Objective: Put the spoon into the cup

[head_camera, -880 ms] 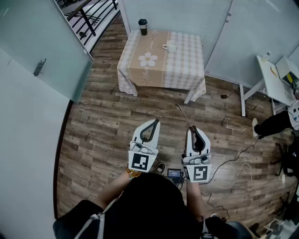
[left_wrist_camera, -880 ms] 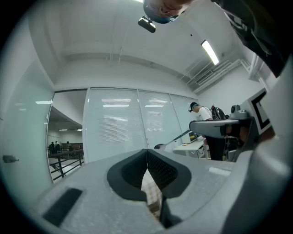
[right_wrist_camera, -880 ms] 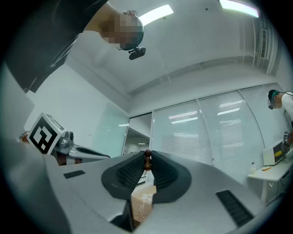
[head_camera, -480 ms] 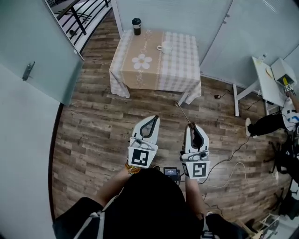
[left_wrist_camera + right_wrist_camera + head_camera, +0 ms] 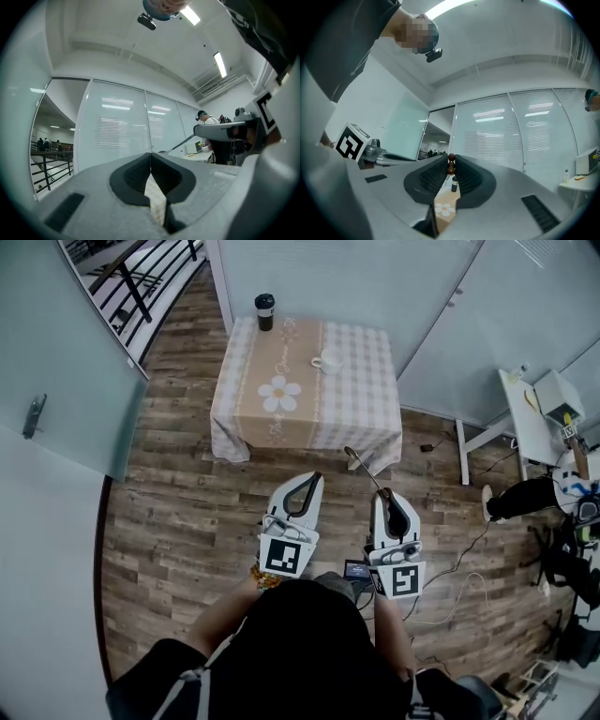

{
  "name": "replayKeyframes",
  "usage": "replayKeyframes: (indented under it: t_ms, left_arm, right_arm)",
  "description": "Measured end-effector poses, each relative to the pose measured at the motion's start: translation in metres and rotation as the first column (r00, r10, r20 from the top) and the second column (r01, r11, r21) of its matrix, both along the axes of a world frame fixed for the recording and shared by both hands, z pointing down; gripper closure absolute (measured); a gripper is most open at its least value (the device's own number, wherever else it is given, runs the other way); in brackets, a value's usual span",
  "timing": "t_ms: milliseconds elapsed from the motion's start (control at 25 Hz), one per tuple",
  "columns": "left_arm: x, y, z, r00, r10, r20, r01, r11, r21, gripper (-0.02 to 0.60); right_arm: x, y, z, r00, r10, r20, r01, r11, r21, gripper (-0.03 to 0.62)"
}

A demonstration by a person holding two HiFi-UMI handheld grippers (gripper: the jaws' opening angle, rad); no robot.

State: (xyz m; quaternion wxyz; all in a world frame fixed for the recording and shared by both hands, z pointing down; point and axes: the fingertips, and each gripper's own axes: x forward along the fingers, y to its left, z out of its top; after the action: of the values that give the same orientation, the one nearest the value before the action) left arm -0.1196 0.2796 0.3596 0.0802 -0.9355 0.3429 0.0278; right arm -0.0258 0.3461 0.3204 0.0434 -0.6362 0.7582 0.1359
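Cup (image 5: 328,361) on checked table (image 5: 361,404) (dark tumbler (image 5: 265,311) at corner), desk (image 5: 525,423) rightward.

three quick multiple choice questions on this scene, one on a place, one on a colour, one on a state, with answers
1. Where is the white cup?
A) on the floor
B) on the table
C) on the railing

2. What colour is the flower on the tablecloth?
A) white
B) red
C) blue

3. How is the right gripper?
A) open, empty
B) shut, empty
C) shut on the spoon

Answers:
1 B, the cup stands on the checked top.
2 A, its petals are white on the tan strip.
3 C, the brown handle end sits between the jaws and the stem sticks out ahead.
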Motion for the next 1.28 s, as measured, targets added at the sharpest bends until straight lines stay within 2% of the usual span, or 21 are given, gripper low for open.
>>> replayKeyframes:
  t_ms: [240,560,760,960,1080,1280]
  left_arm:
    - [0.006,-0.055,0.007,1.0,0.017,0.007,-0.017,1.0,-0.008,0.565]
    - [0.028,-0.131,0.017,1.0,-0.009,0.025,0.01,1.0,-0.027,0.565]
    - [0.063,-0.19,0.021,0.997,-0.047,0.055,0.049,0.999,-0.022,0.565]
    - [0.102,-0.249,0.024,0.993,-0.086,0.078,0.09,0.994,-0.055,0.565]
    - [0.127,-0.278,0.023,0.989,-0.104,0.108,0.108,0.994,-0.03,0.565]
    - [0.153,-0.315,0.025,0.984,-0.154,0.091,0.159,0.986,-0.048,0.565]
  right_arm:
    - [0.005,-0.058,0.007,1.0,0.018,-0.002,-0.018,0.999,-0.027,0.546]
    - [0.031,-0.14,0.021,1.0,0.012,0.026,-0.011,0.999,-0.037,0.548]
    - [0.066,-0.211,0.026,0.999,-0.029,0.028,0.029,0.999,-0.017,0.548]
    - [0.101,-0.277,0.024,0.996,-0.083,0.041,0.084,0.996,-0.019,0.548]
    - [0.126,-0.306,0.024,0.992,-0.112,0.049,0.113,0.994,-0.011,0.548]
    - [0.163,-0.346,0.037,0.988,-0.151,0.027,0.152,0.988,-0.042,0.548]
